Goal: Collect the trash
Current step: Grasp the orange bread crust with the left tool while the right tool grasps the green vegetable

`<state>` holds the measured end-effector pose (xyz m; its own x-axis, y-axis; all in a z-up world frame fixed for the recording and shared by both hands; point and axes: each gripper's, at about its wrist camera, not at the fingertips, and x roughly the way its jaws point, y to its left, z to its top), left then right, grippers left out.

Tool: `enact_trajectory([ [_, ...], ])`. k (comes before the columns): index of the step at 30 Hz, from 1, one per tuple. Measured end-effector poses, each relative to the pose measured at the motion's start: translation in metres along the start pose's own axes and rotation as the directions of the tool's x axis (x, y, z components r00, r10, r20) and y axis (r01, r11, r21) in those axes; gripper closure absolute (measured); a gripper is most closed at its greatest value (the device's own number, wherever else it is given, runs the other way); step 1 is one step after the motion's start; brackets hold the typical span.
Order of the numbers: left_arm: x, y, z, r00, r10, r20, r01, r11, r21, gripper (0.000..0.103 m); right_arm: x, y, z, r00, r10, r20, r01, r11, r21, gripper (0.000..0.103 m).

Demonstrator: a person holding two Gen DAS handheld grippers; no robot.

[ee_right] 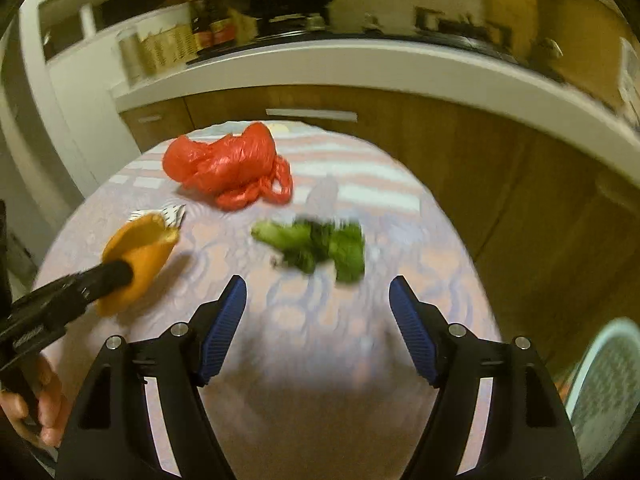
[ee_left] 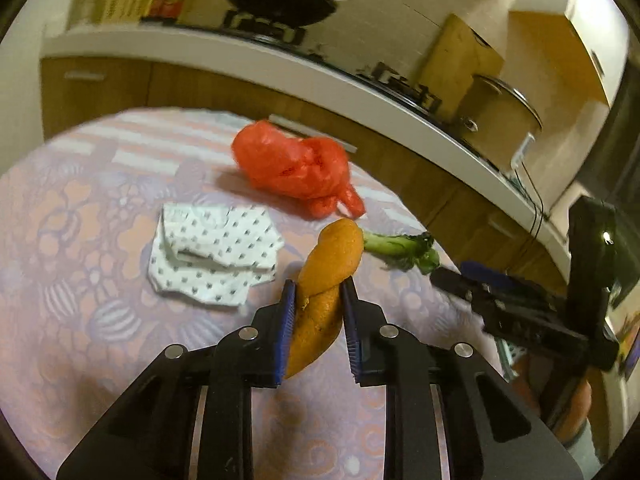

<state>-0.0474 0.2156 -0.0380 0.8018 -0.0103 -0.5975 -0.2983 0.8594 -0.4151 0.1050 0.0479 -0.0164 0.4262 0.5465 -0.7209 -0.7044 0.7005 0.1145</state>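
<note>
My left gripper (ee_left: pixel 318 286) is shut on a curled orange peel (ee_left: pixel 330 268) and holds it over the round table. The peel also shows in the right wrist view (ee_right: pixel 138 254), pinched by the left gripper (ee_right: pixel 120 274). A crumpled red plastic bag (ee_left: pixel 294 166) (ee_right: pixel 228 164) lies at the table's far side. A white dotted paper napkin (ee_left: pixel 214 258) lies left of the peel. A green broccoli stem (ee_left: pixel 400 250) (ee_right: pixel 316 248) lies on the table ahead of my right gripper (ee_right: pixel 318 286), which is open and empty. The right gripper also shows in the left wrist view (ee_left: pixel 444 276).
The table has a lilac and orange patterned cloth (ee_left: pixel 80 240) (ee_right: pixel 320 352). Behind it runs a white counter (ee_left: pixel 280 64) (ee_right: pixel 360 64) over wooden cabinets, with a black wok, jars and a pot. A pale mesh basket (ee_right: pixel 604 392) sits low at the right.
</note>
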Motion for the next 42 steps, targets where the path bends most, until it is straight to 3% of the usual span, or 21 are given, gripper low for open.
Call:
enact_trajectory([
  [8,0.001,-0.005,-0.004,1.000,0.010,0.004,-0.010,1.000,0.030,0.082,0.048,-0.008,0.015,0.997,-0.030,-0.075,0.019,0.990,-0.142,0.026],
  [9,0.001,-0.003,-0.003,1.000,0.006,0.006,-0.006,1.000,0.027,0.081,0.057,-0.009,0.016,0.993,-0.018,-0.115,0.001,0.990,-0.142,0.025],
  [15,0.001,0.001,-0.002,1.000,-0.006,0.000,0.006,1.000,0.012,0.081,0.069,-0.011,0.030,0.993,0.003,-0.114,-0.018,0.991,-0.132,0.025],
  [16,0.000,0.000,-0.003,1.000,-0.005,0.000,0.005,1.000,0.015,0.081,0.068,-0.009,0.030,0.994,0.002,-0.111,-0.017,0.990,-0.141,0.027],
  [19,0.000,-0.002,-0.003,1.000,-0.004,-0.001,0.004,1.000,0.025,0.081,0.064,-0.001,0.029,0.994,0.034,-0.099,-0.051,0.984,-0.169,0.057],
  [21,0.001,-0.001,-0.002,1.000,-0.005,-0.001,0.005,1.000,0.022,0.080,0.059,0.005,0.026,0.995,0.025,-0.093,-0.042,0.983,-0.179,0.067],
  [24,0.000,0.001,-0.001,1.000,-0.012,0.002,0.012,1.000,0.006,0.080,0.047,0.013,0.021,0.995,0.020,-0.095,-0.031,0.992,-0.121,0.073],
  [30,-0.002,0.006,-0.002,1.000,-0.024,0.006,0.024,0.999,-0.030,0.080,0.022,0.033,-0.001,0.985,0.019,-0.173,-0.013,0.999,0.033,0.073],
  [37,-0.006,0.006,-0.004,1.000,-0.026,0.018,0.026,0.999,-0.036,0.080,0.004,0.041,-0.019,0.992,0.023,-0.123,-0.017,0.999,0.051,0.072],
  [38,-0.007,0.006,-0.004,1.000,-0.024,0.019,0.025,0.999,-0.036,0.080,0.005,0.041,-0.019,0.992,0.031,-0.122,-0.025,0.999,0.048,0.066],
  [39,-0.007,0.006,-0.003,1.000,-0.023,0.020,0.024,0.999,-0.037,0.080,0.006,0.041,-0.018,0.991,0.038,-0.125,-0.033,0.999,0.040,0.053],
  [42,-0.005,0.007,-0.002,1.000,-0.024,0.019,0.025,0.999,-0.040,0.080,0.010,0.044,-0.016,0.995,0.028,-0.098,-0.027,1.000,0.013,0.047],
])
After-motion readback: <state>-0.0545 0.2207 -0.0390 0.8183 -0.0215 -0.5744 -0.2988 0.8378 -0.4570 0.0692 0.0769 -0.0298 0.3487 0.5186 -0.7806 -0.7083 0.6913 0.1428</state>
